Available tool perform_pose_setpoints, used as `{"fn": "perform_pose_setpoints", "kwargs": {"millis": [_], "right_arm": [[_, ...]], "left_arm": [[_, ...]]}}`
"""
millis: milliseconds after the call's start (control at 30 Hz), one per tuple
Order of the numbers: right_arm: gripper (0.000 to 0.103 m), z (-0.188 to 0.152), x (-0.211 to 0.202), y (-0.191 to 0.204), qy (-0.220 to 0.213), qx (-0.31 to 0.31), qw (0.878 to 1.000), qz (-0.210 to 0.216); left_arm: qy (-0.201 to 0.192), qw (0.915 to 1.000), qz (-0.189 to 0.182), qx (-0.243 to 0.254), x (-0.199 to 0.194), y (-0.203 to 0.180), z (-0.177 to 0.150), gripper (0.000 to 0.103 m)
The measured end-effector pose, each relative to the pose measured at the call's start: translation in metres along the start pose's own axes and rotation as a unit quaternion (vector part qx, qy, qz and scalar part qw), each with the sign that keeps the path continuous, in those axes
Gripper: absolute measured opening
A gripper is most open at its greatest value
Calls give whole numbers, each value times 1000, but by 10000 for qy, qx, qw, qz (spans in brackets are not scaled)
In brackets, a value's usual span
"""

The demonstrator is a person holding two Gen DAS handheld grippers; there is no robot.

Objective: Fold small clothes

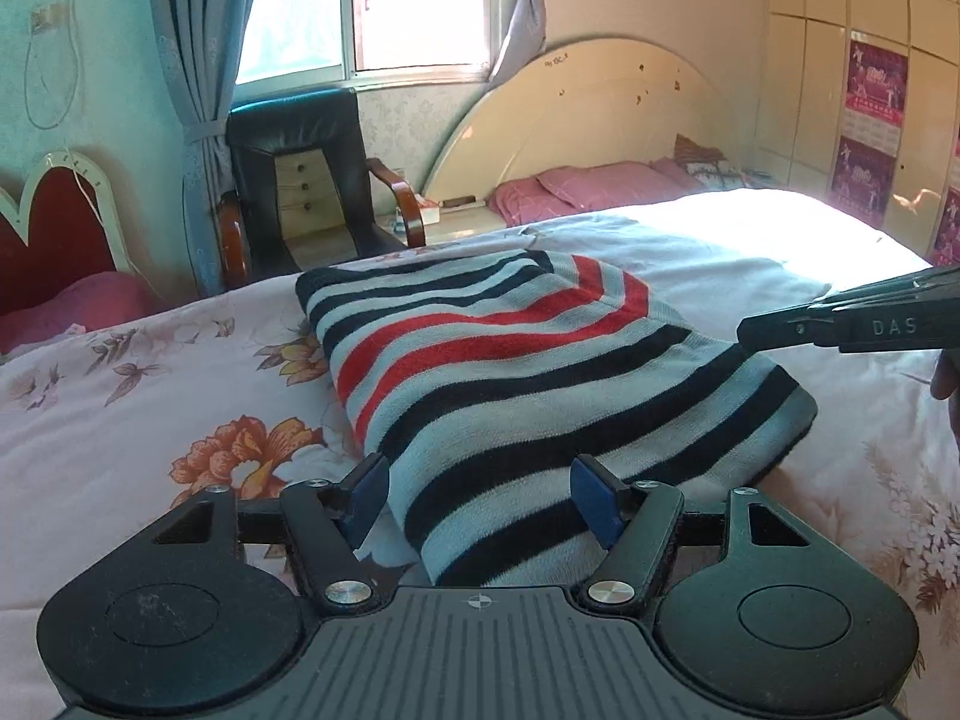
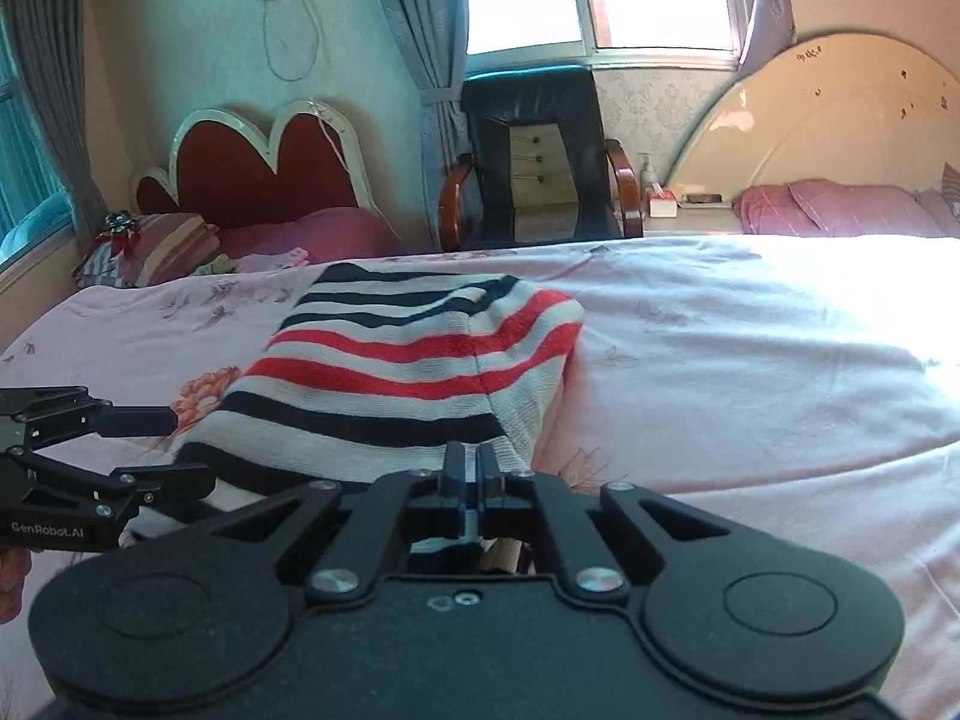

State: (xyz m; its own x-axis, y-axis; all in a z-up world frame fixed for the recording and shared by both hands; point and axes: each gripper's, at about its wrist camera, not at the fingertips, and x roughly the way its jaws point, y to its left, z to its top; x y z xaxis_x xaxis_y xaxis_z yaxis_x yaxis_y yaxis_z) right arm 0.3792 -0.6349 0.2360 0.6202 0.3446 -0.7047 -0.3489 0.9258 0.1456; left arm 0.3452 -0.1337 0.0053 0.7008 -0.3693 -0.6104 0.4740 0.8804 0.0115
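A folded striped sweater (image 1: pixel 528 372), pale with dark blue and red stripes, lies on the floral bedsheet (image 1: pixel 180 408). My left gripper (image 1: pixel 480 495) is open, its blue pads (image 1: pixel 366 495) on either side of the sweater's near end, with no grip. It also shows at the left of the right wrist view (image 2: pixel 174 444), open. My right gripper (image 2: pixel 471 468) is shut at the sweater's (image 2: pixel 408 372) near right edge; whether cloth is pinched I cannot tell. It shows in the left wrist view (image 1: pixel 756 330) as closed fingers at the sweater's right side.
A black armchair (image 1: pixel 300 180) stands beyond the bed by the window. Pink pillows (image 1: pixel 600 186) lie against the cream headboard (image 1: pixel 576 114). A red heart-shaped headboard (image 2: pixel 264 162) is at the left. Bare sheet spreads right of the sweater (image 2: pixel 750 372).
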Motion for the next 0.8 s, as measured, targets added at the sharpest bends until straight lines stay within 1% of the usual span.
{"fn": "perform_pose_setpoints", "kwargs": {"millis": [67,100,167,233,333,367,400,433,467,500,533,567,600,667,733,800], "right_arm": [[4,-4,-9,6,-13,-136,9998,143],[4,-8,-9,11,67,-257,9995,161],[4,-16,-5,15,223,-461,9987,70],[0,-24,1,14,394,-549,9976,-151],[0,-37,8,4,553,-438,9968,-374],[5,-41,10,-2,593,-355,9965,-478],[4,-44,11,-8,616,-263,9961,-568],[2,-49,17,-15,851,-173,9937,-714],[0,-55,19,-22,892,-88,9934,-712],[0,-60,16,-28,769,44,9951,-623],[0,-60,13,-30,766,127,9951,-619],[2,-59,10,-30,759,137,9949,-642],[8,-58,6,-28,673,116,9956,-646],[9,-55,-3,-26,456,123,9969,-636],[15,-48,-11,-25,215,242,9978,-583],[17,-37,-16,-30,22,520,9977,-439]], "left_arm": [[71,9999,68,-107,-1,1,-9,68],[159,9996,119,-190,2,2,-12,67],[249,9989,154,-354,4,4,-19,67],[326,9985,191,-387,6,5,-24,68],[395,9977,180,-515,9,8,-31,68],[409,9973,200,-568,11,9,-32,68],[420,9970,229,-605,12,9,-33,68],[427,9967,226,-658,15,9,-35,68],[431,9962,218,-719,15,9,-36,68],[429,9960,215,-758,16,9,-37,68],[422,9960,222,-759,15,8,-37,68],[419,9960,229,-761,16,8,-38,68],[421,9959,230,-765,16,8,-37,68],[437,9959,209,-767,13,9,-34,68],[302,9959,198,-835,4,12,-26,68],[153,9957,291,-870,-2,19,-17,68]]}}
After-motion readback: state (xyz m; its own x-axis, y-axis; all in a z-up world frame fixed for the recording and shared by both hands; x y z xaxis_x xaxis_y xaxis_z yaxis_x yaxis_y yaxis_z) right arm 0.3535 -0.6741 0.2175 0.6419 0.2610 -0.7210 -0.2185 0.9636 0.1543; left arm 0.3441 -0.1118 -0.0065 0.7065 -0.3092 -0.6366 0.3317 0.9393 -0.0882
